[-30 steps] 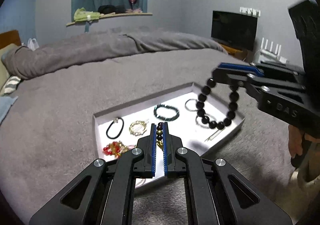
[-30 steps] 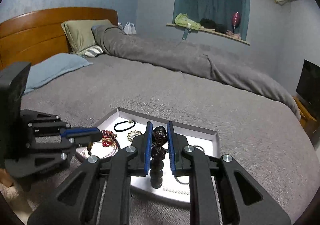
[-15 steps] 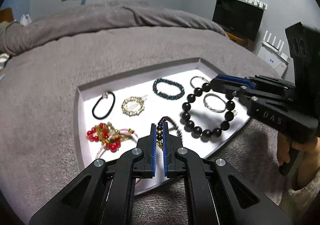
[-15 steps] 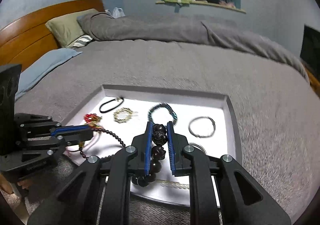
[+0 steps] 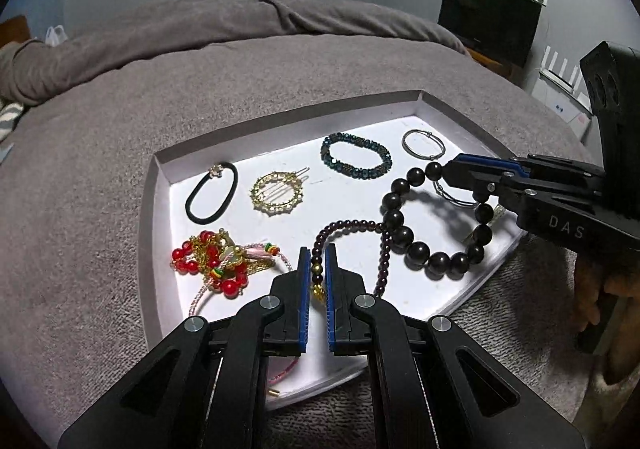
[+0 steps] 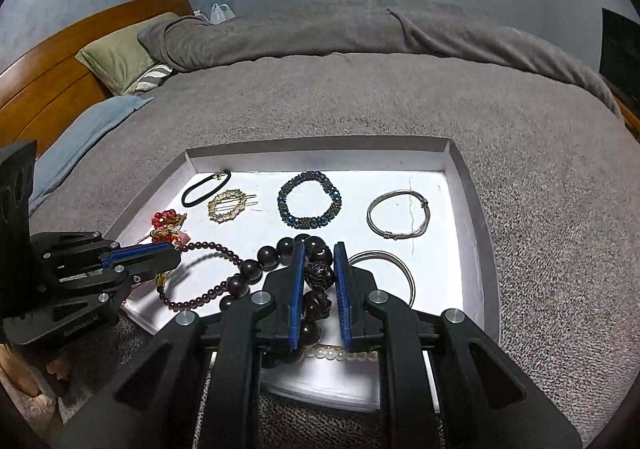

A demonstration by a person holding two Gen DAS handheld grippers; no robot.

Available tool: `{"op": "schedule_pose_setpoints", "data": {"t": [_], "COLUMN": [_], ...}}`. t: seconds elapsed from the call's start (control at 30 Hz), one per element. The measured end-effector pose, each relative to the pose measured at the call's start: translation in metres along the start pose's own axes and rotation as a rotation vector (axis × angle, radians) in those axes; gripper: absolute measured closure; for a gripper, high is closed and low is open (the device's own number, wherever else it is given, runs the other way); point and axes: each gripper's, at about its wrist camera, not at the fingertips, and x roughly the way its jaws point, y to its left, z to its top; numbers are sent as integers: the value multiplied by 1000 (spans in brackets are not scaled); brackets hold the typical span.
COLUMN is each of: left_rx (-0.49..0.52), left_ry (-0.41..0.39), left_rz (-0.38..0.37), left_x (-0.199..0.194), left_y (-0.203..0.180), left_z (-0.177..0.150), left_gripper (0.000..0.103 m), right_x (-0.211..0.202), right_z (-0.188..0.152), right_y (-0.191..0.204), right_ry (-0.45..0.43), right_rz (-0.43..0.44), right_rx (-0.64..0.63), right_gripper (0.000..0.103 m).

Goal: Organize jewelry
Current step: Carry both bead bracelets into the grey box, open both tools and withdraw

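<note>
A white tray lies on the grey bed. My left gripper is shut on a thin bracelet of small dark purple beads, gripped at its gold bead; the loop trails onto the tray floor. My right gripper is shut on a bracelet of large black beads, whose loop sags low at the tray's near right. In the right wrist view the left gripper sits at the tray's near left corner, with the purple bracelet beside it. Both loops touch where they meet.
Spread over the tray are a black hair tie, a gold hair clip, a teal beaded bracelet, a silver bangle, a tangle of red beads and a pearl strand. Grey blanket surrounds the tray.
Both grippers have come down and closer to the tray, each still holding its bracelet. The two loops, hanging in the air before, now reach the tray floor.
</note>
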Motion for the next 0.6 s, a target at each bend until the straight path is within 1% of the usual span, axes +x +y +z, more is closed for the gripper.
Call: {"op": "schedule_pose_setpoints", "data": {"t": [0.2, 0.43, 0.5, 0.57, 0.6], "left_rx": [2, 10, 14, 19, 24], "left_ry": [-1, -2, -7, -16, -25], "left_rz": [7, 22, 25, 27, 29], "left_x": [1, 2, 2, 0, -2], "left_y": [0, 0, -1, -1, -2], "left_z": [-2, -2, -2, -2, -3], "left_gripper": [97, 96, 87, 82, 82], "right_x": [1, 10, 10, 8, 7], "right_z": [-1, -4, -5, -6, -6], "right_y": [0, 7, 7, 7, 6], "right_ry": [8, 57, 55, 50, 46], "right_rz": [0, -1, 7, -1, -4], "right_rx": [6, -13, -9, -9, -7], "right_gripper": [88, 88, 88, 88, 88]}}
